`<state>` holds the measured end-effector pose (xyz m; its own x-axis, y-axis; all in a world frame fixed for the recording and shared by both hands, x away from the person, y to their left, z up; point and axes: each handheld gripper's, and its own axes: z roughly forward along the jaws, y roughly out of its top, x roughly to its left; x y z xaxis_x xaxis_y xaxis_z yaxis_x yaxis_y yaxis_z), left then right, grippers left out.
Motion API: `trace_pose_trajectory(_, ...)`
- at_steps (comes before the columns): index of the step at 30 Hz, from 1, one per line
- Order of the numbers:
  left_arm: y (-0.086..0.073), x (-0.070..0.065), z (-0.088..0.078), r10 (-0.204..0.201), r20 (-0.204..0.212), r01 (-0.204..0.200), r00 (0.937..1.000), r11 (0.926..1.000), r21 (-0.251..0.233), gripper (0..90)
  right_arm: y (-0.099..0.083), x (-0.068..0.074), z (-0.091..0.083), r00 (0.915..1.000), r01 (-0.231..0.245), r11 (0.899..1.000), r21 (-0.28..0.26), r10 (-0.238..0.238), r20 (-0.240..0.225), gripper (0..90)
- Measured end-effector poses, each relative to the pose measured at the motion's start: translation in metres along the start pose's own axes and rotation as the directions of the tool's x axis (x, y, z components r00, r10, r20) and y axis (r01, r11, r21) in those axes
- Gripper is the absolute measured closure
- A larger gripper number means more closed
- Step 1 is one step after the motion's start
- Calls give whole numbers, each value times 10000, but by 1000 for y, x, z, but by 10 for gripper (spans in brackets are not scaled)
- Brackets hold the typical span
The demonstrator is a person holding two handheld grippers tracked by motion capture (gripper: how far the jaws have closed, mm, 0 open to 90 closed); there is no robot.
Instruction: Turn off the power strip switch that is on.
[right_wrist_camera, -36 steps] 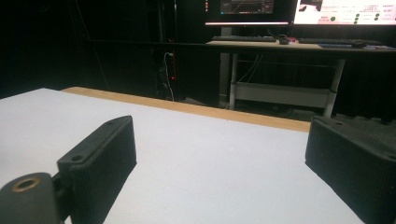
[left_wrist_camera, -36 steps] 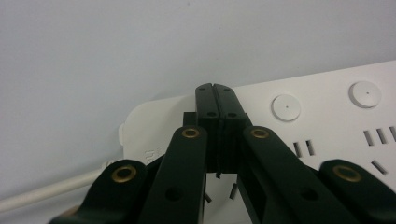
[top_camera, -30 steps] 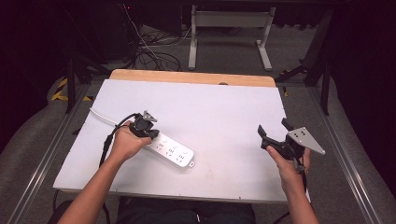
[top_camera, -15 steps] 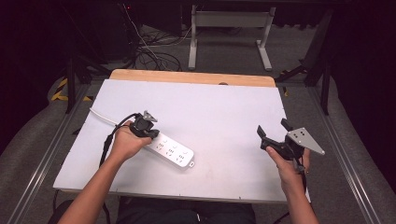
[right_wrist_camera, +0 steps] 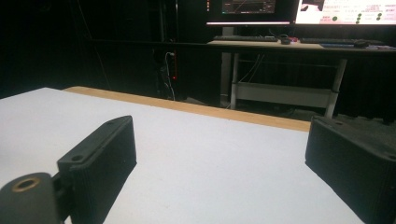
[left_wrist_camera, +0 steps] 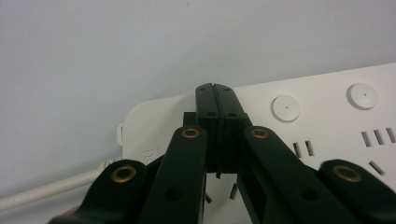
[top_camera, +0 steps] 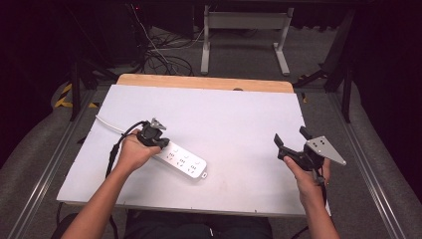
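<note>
Both grippers are hanging over the white table [top_camera: 234, 114], and they are doing different things. Pressed together with nothing between its jaws, the left gripper [left_wrist_camera: 215, 91] is pointing its closed tips down onto the cord end of the white power strip [top_camera: 183, 162], just beside the first round button [left_wrist_camera: 285, 108] (whether the tips are actually touching the plastic is hard to tell). Over at the table's near right edge, well apart from the strip, the right gripper [top_camera: 289, 143] is holding its jaws wide, with only bare tabletop between them.

As for handling, the strip is looking like a rigid, fairly light plastic bar with a smooth, somewhat slippery shell, lying flat and angled toward the near edge. Its white cable [top_camera: 110, 124] is trailing off to the far left and will probably be dragging on any move. Pinching across the narrow width near the middle seems safest, while pulling by the cord is looking unwise.
</note>
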<state>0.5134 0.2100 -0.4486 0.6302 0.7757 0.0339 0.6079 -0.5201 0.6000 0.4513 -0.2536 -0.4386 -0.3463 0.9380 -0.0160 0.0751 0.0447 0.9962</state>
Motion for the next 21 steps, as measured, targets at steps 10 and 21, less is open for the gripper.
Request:
trace_pose_trajectory(10, -2, 1, 0, 22, 44, -21, 10000, 9999, -110, 900, -1, 1, 1, 10000, 8, 10000, 68, -8, -55, 92)
trace_pose_trajectory(21, 3, -1, -1, 861, -106, -859, 9962, 9962, 148, 900, -2, 2, 2, 10000, 5, 10000, 90, -6, 14, 91)
